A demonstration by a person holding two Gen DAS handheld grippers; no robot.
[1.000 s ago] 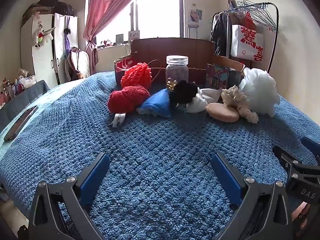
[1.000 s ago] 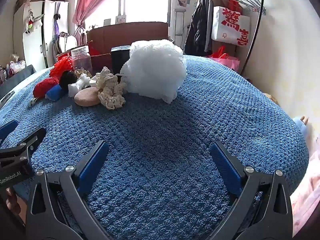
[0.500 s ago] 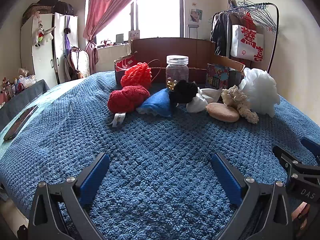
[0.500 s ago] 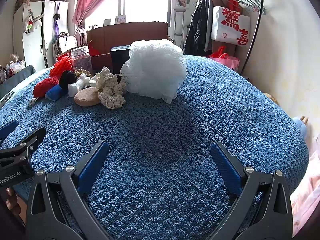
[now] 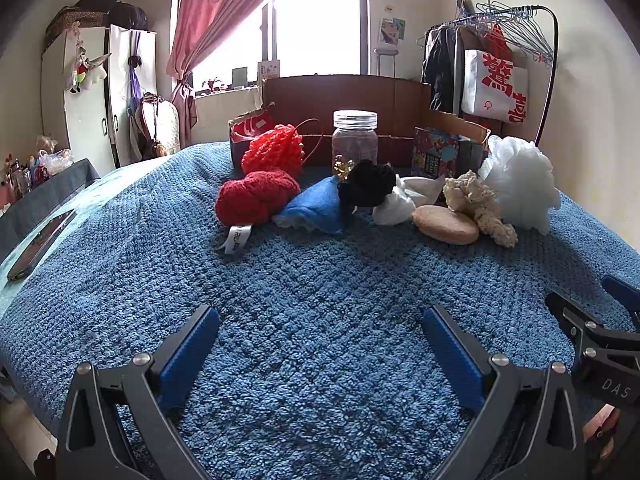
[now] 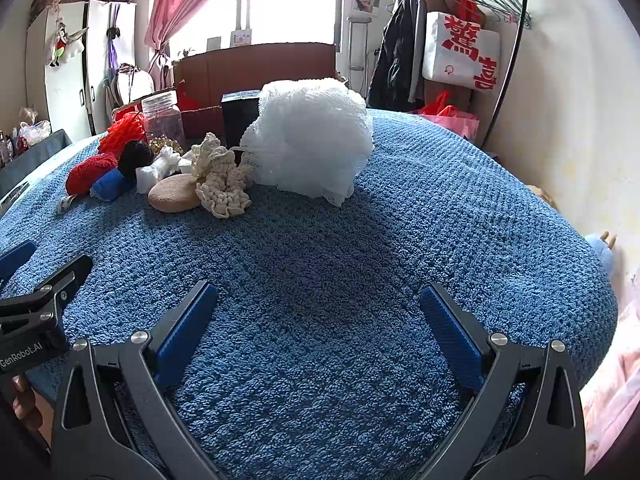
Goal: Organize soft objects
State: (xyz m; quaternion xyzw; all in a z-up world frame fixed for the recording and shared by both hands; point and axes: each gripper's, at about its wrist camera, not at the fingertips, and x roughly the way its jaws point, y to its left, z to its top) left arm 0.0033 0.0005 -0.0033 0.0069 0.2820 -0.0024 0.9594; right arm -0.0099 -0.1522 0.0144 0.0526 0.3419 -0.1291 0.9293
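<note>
Here, a bed under a blue knitted blanket (image 5: 320, 280) carries everything. White mesh bath pouf (image 6: 310, 140), largest item, straight ahead of the right gripper (image 6: 318, 312), whose fingers stand wide apart, empty. Red yarn bundle (image 5: 256, 196) ahead-left of the left gripper (image 5: 320, 336), likewise spread and empty; blue cloth (image 5: 316, 206) just right of it. Tan oval sponge (image 5: 445, 224) ahead-right, touching a cream crochet piece (image 5: 478, 204). Black pom-pom (image 5: 370, 188) behind the cloth.
</note>
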